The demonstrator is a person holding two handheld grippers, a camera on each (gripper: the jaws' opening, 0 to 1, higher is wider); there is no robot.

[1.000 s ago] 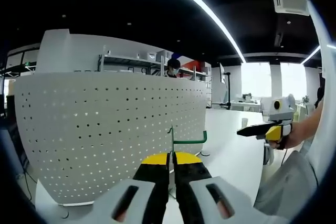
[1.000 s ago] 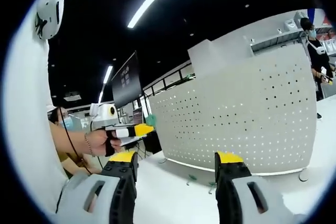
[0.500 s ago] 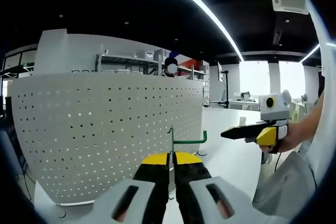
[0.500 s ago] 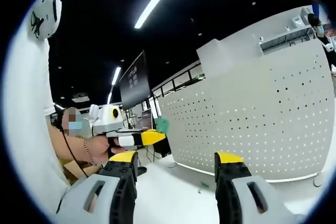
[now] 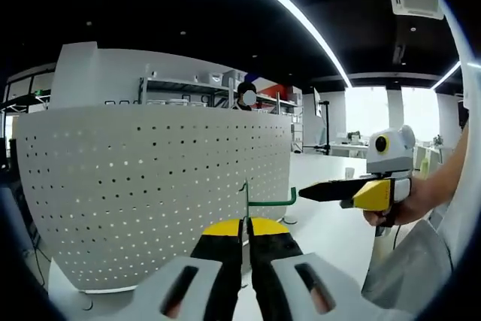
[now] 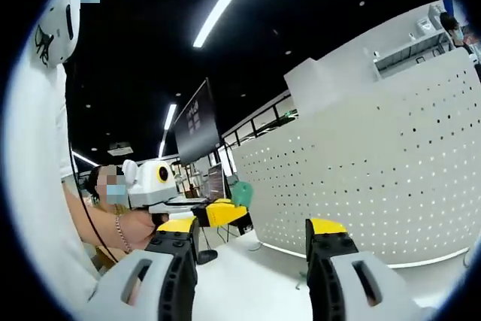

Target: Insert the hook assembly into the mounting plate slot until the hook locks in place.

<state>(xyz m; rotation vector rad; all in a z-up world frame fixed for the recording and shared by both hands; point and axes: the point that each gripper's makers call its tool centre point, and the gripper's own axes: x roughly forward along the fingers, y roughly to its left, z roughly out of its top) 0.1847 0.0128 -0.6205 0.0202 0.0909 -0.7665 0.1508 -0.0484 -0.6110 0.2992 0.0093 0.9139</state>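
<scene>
My left gripper (image 5: 246, 225) is shut on the stem of a thin green wire hook (image 5: 259, 201), which stands up from the jaws, its arm pointing right. Behind it is the white perforated mounting plate (image 5: 150, 186), upright on the table; the hook is in front of the plate's right part, and contact cannot be told. The right gripper (image 5: 312, 192) reaches in from the right, its black tips close to the hook's free end. In the right gripper view its jaws (image 6: 252, 234) stand wide open and empty. There the left gripper (image 6: 214, 214), the green hook (image 6: 240, 193) and the plate (image 6: 376, 171) lie ahead.
The white table (image 5: 331, 227) runs off to the right of the plate. A person's hand (image 5: 402, 204) holds the right gripper, and a white sleeve borders that side. Another person (image 5: 246, 97) stands behind the plate. A dark monitor (image 6: 197, 122) hangs at the back.
The right gripper has moved left, toward the hook's free end. In the right gripper view the left gripper and hook now sit closer to the middle. The left gripper has held still.
</scene>
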